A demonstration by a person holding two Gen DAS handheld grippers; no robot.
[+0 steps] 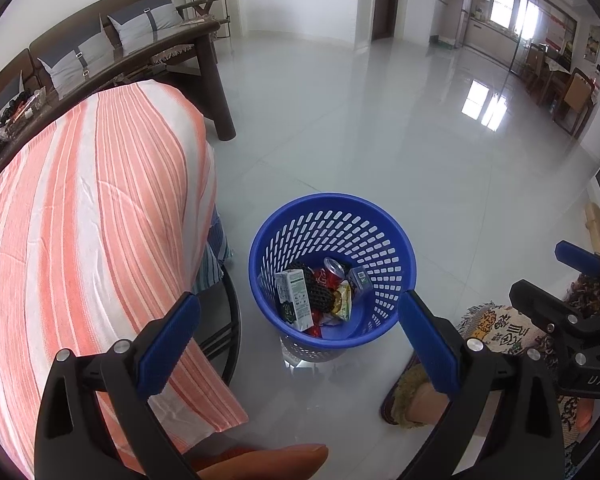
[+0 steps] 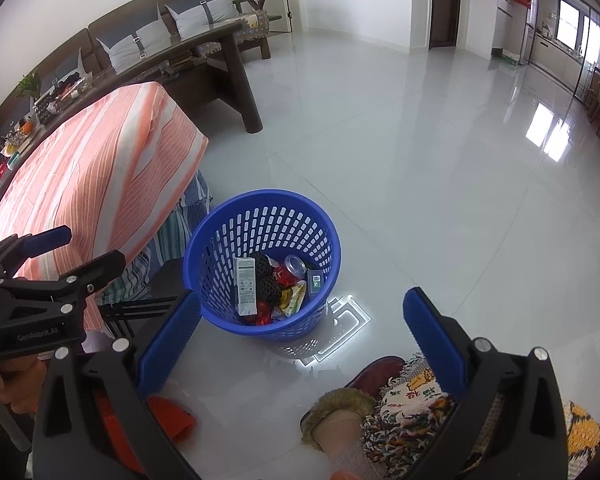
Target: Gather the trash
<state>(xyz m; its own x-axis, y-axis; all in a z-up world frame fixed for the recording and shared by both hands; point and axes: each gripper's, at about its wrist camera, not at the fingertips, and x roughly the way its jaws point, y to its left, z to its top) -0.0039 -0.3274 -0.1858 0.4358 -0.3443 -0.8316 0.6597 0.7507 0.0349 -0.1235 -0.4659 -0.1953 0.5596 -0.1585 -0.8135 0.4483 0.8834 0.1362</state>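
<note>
Standing on the glossy tiled floor (image 1: 380,140), the blue basket (image 1: 396,240) holds a white carton (image 1: 294,294), a red can (image 1: 332,272), black netting (image 1: 318,292) and wrappers. Both the left gripper (image 1: 300,340) and the right gripper (image 2: 300,332) hover above it, jaws spread wide and empty. Just beside the basket, a striped orange cloth (image 1: 92,220) drapes a table; a slippered foot (image 2: 340,416) stands near.
</note>
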